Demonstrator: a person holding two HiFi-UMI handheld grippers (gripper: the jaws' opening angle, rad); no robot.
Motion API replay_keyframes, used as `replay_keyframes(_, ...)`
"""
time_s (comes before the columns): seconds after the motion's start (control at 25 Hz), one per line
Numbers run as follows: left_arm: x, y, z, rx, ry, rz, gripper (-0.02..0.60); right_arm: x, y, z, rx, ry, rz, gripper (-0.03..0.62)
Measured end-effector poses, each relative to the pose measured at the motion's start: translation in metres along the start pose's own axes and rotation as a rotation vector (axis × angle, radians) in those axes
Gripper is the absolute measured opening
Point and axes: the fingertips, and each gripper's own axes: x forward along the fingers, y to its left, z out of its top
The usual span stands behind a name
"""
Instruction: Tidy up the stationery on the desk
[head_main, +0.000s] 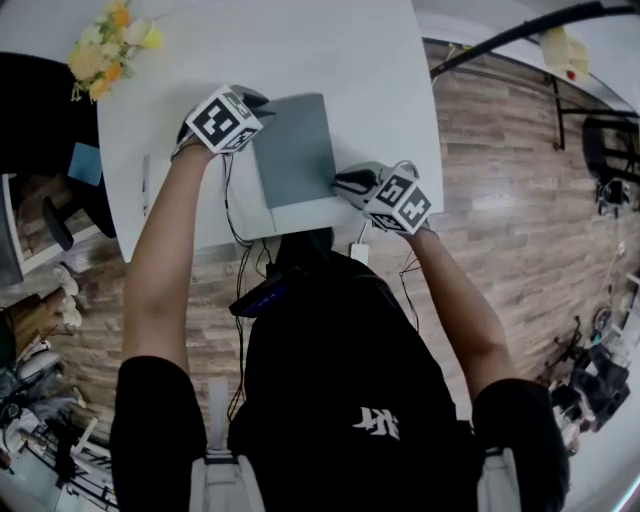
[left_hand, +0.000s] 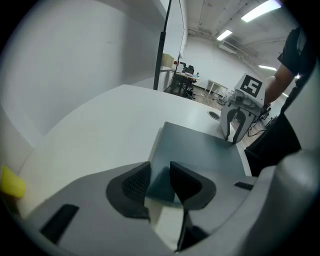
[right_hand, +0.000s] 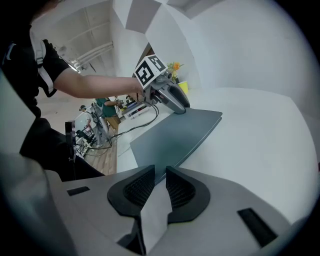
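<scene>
A flat grey notebook (head_main: 295, 150) lies on the white desk (head_main: 350, 60), close to its near edge. My left gripper (head_main: 258, 108) holds the far left corner, and in the left gripper view that corner (left_hand: 165, 182) sits pinched between the dark pads. My right gripper (head_main: 347, 183) grips the near right corner; in the right gripper view the book's edge (right_hand: 175, 137) runs into the narrow gap of the jaws. Each gripper shows in the other's view: the right one (left_hand: 235, 125) and the left one (right_hand: 170, 100).
A bunch of yellow and orange flowers (head_main: 105, 45) stands at the desk's far left corner, beside a yellow holder (right_hand: 183, 88). A thin pen-like item (head_main: 146, 185) lies near the left edge. Cables (head_main: 240, 260) hang below the near edge, over the wooden floor (head_main: 500, 180).
</scene>
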Motion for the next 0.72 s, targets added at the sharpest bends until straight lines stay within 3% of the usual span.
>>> replay_keyframes(0.4,-0.008,-0.044,-0.033,0.033,0.062,0.032,0.126,0.011,0.056,-0.024,-0.037,0.019,-0.033,0.091)
replay_keyframes(0.72,-0.008,-0.051,-0.035,0.020,0.060,0.066,0.126,0.013,0.062,-0.030,-0.041,0.041,-0.060,0.091)
